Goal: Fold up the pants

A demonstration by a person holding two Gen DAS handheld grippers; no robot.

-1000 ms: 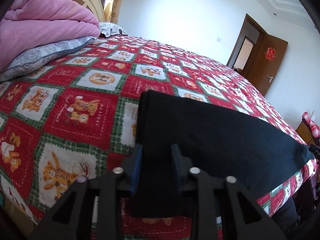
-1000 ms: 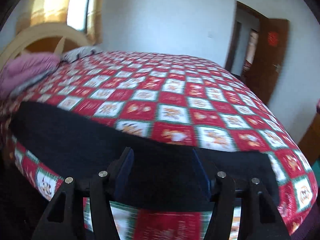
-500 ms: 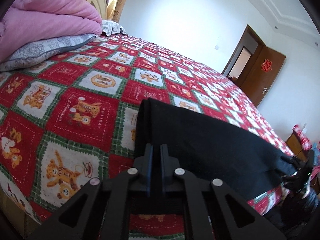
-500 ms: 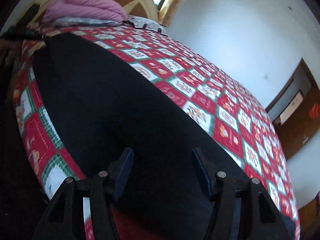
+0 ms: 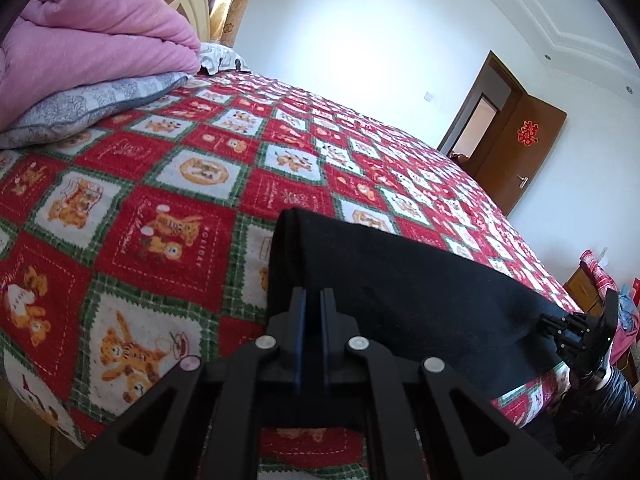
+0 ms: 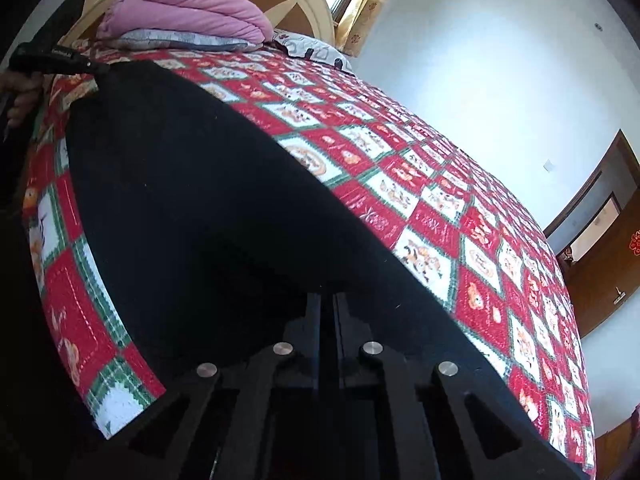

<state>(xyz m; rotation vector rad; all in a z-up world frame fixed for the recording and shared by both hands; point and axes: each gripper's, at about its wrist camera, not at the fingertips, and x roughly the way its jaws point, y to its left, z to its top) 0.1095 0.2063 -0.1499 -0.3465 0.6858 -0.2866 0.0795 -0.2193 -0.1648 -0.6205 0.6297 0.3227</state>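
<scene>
pants look soft, light and floppy on the bed; left gripper and right gripper jaws clench opposite ends, sensible holds.

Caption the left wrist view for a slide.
Left claw shut on one end of the black pants lying on the checked bedspread.

Both wrist cams low at bed edge, looking across; share pants.

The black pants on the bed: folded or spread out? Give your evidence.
Folded lengthwise: the black pants form one long band with doubled layers at the end.
</scene>
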